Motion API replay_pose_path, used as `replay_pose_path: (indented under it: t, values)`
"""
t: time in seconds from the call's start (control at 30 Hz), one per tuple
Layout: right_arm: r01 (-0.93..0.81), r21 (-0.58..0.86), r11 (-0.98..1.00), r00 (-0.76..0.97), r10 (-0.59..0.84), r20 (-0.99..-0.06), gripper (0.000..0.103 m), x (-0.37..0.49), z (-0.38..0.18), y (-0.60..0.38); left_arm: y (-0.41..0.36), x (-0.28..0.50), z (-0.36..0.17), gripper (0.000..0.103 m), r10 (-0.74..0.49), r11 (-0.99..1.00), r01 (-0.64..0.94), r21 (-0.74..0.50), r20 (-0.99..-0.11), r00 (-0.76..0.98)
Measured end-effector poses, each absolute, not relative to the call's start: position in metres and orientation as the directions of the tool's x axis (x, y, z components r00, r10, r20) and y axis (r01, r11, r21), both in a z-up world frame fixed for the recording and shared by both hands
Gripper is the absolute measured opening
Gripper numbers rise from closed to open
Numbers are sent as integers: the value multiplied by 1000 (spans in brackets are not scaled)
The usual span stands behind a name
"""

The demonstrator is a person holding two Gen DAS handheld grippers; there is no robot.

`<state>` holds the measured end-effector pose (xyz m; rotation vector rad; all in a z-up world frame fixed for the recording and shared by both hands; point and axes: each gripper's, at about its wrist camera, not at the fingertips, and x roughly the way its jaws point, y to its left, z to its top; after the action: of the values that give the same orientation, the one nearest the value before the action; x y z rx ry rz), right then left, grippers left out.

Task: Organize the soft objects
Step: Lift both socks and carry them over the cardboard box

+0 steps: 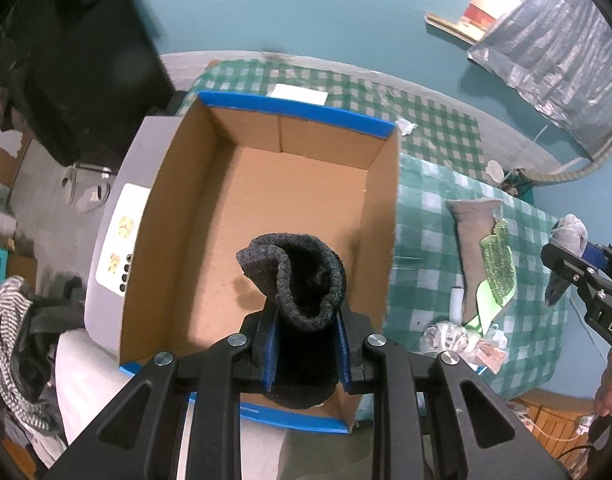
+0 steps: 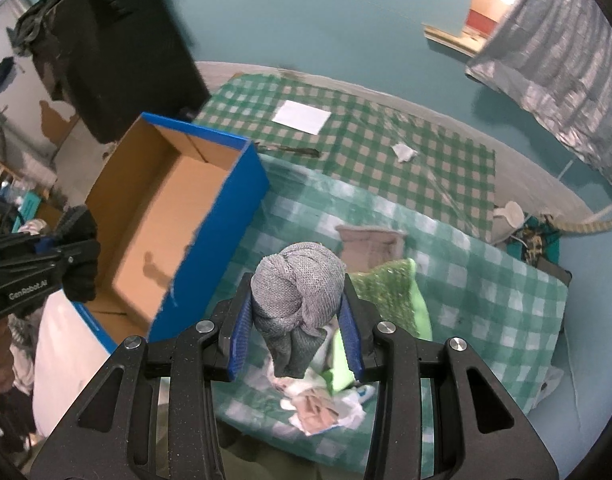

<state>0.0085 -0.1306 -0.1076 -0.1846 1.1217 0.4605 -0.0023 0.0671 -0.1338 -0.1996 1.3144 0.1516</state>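
Note:
My left gripper (image 1: 306,320) is shut on a black sock (image 1: 302,280) and holds it above the near end of an open blue cardboard box (image 1: 294,192), whose inside is bare. My right gripper (image 2: 296,312) is shut on a rolled grey sock (image 2: 298,284) above the green checked cloth (image 2: 466,280), right of the box (image 2: 210,216). The right gripper also shows at the right edge of the left wrist view (image 1: 574,256). A beige sock (image 2: 370,244) and a green sock (image 2: 390,292) lie on the cloth beyond it.
Crumpled white and pink soft pieces (image 2: 322,404) lie on the cloth under the right gripper. A white paper (image 2: 302,116) and a small wad (image 2: 404,152) lie farther back. A large black object (image 1: 74,60) stands at the left. A grey appliance (image 1: 118,240) sits left of the box.

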Motion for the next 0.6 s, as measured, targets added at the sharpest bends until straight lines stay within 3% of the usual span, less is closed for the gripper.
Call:
replay_pose_path:
  t: [0.6]
  values:
    - [-581, 74, 810, 297, 296, -908, 38, 14, -117, -40, 115, -20, -157, 24, 18, 948, -315, -49, -978, 206]
